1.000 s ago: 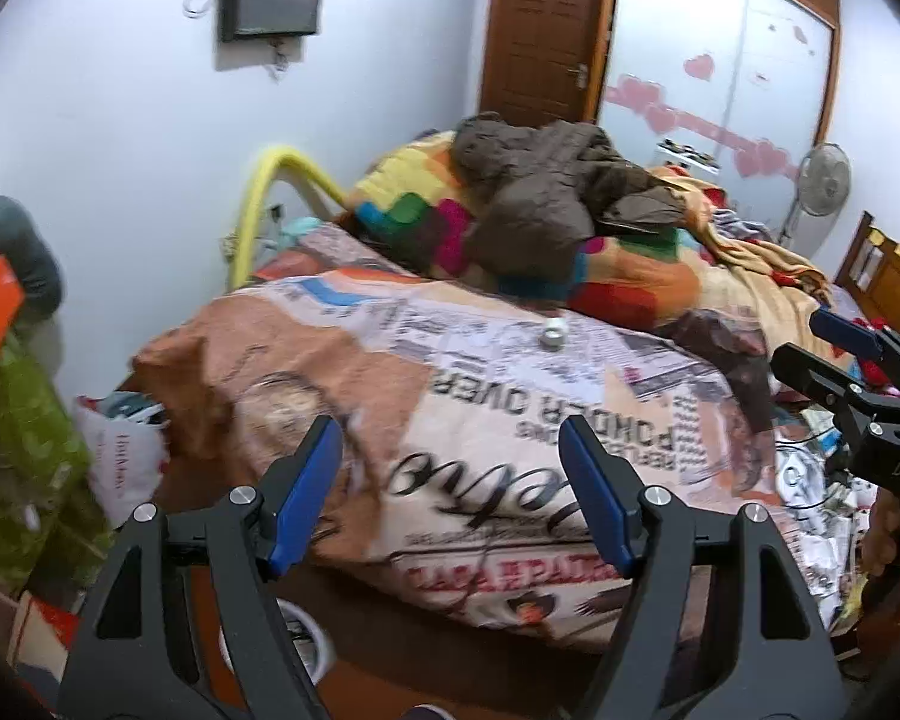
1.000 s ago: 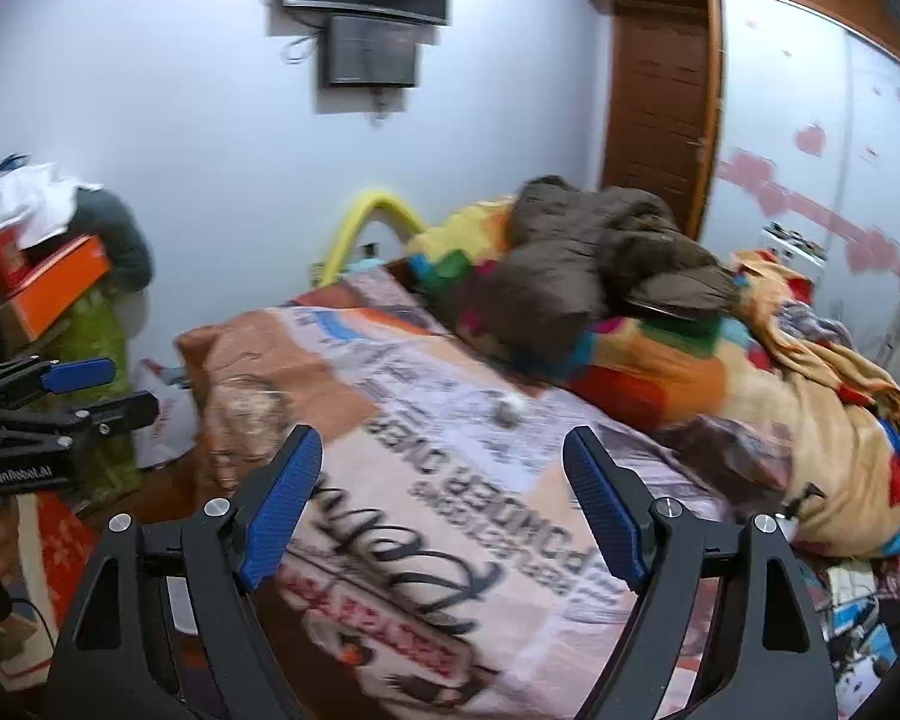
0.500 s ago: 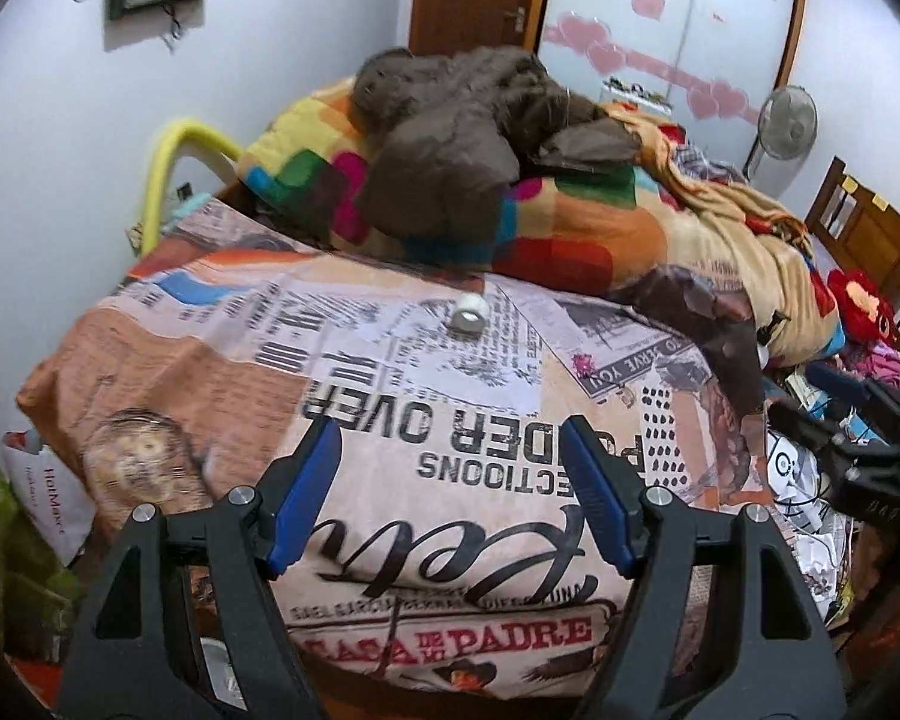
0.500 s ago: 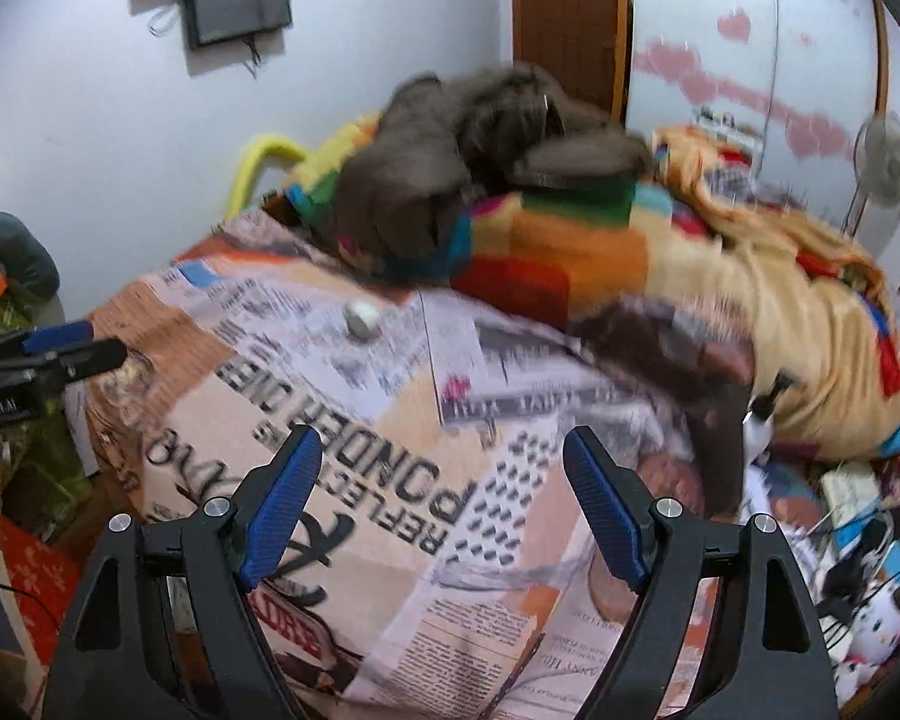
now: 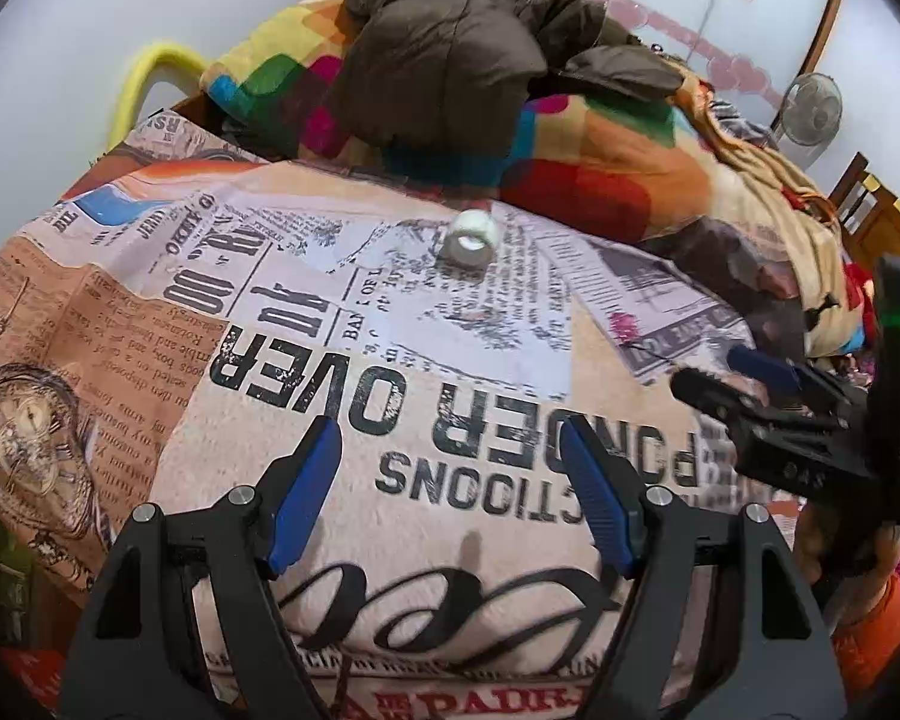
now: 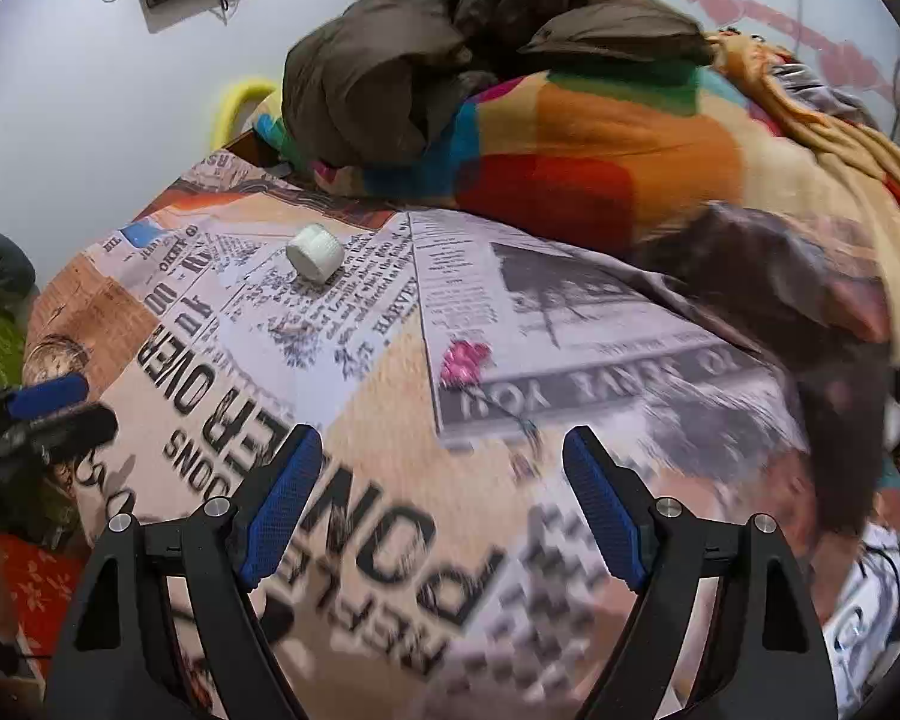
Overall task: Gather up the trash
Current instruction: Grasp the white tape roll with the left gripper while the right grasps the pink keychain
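Note:
A small white roll-shaped piece of trash [image 5: 473, 236] lies on its side on the newspaper-print blanket [image 5: 390, 420], well ahead of my left gripper [image 5: 450, 480]; it also shows in the right wrist view [image 6: 314, 252], up and left of my right gripper [image 6: 441, 489]. Both grippers are open and empty, hovering over the blanket's near part. The right gripper shows at the right of the left view [image 5: 768, 384]; the left gripper shows at the left of the right view [image 6: 48, 408].
A brown jacket [image 5: 468, 42] lies on a multicoloured blanket [image 5: 594, 168] behind the trash. A yellow bed rail [image 5: 150, 72] and white wall stand at the left. A fan [image 5: 810, 108] and wooden chair [image 5: 870, 204] are at the far right.
Both grippers have moved forward and over the bed, so the white trash piece is closer and larger. Both stay open.

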